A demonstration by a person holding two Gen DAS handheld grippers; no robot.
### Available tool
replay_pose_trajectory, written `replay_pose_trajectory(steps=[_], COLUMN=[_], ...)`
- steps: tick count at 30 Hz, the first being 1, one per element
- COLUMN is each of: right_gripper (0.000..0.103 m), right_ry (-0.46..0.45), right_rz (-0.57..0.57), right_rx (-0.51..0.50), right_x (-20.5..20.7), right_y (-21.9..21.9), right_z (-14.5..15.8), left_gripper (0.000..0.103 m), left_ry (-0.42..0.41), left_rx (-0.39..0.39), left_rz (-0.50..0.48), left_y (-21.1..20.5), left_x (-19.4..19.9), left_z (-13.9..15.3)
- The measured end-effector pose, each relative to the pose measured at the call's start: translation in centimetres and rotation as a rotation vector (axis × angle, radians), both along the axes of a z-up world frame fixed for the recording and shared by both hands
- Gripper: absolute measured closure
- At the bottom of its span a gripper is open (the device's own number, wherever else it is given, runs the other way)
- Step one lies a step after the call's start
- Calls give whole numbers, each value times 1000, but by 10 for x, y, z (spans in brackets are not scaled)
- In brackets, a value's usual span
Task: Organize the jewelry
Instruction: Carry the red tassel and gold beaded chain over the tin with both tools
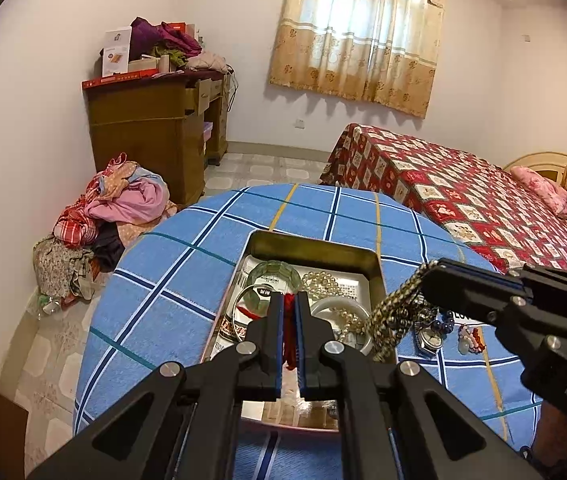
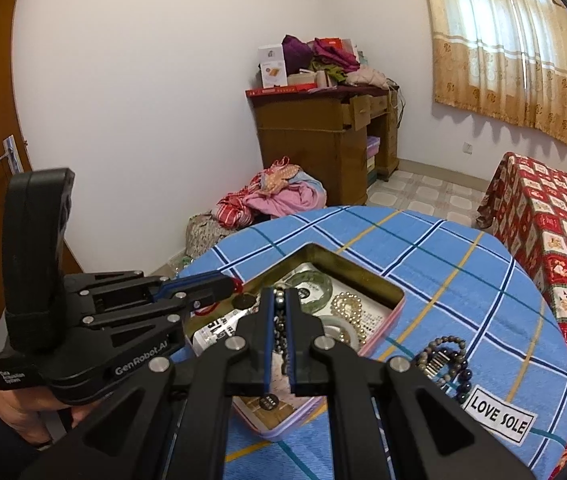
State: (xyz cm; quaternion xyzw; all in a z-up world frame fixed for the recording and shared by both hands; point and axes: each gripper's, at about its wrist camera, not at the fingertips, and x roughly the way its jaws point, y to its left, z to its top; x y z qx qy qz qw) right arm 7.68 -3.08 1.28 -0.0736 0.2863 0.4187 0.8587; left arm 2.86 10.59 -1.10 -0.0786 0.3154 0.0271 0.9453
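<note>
My left wrist cam is looking down along its fingers, close over the tin (image 1: 315, 246). My right one is facing the same tin (image 2: 325, 254) from the right; both are sharing table (image 1: 187, 280), desk (image 1: 143, 128), curtain (image 1: 359, 32).

A heap of clothes (image 1: 115, 216) is lying on the floor beside a brown cabinet (image 1: 155, 128) at the far left; a bed (image 1: 463, 200) is standing right, under hanging curtains (image 1: 363, 28).

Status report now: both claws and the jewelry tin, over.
Left claw shut on red cord. Right claw shut on beaded chain. Both over open tin. Nothing blocking.
</note>
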Motion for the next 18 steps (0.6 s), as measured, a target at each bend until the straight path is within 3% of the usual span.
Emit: replay_pose_trajectory(steps=[18], right_gripper=[96], right_ry=[26], right_rz=[9], right_rx=[-34], right_x=[0], right_y=[16], right_z=[-19], left_gripper=[99], left_ry=[43], left_rx=[-7], left_rz=[4], left_y=[5], left_x=[7], left_z=[-16])
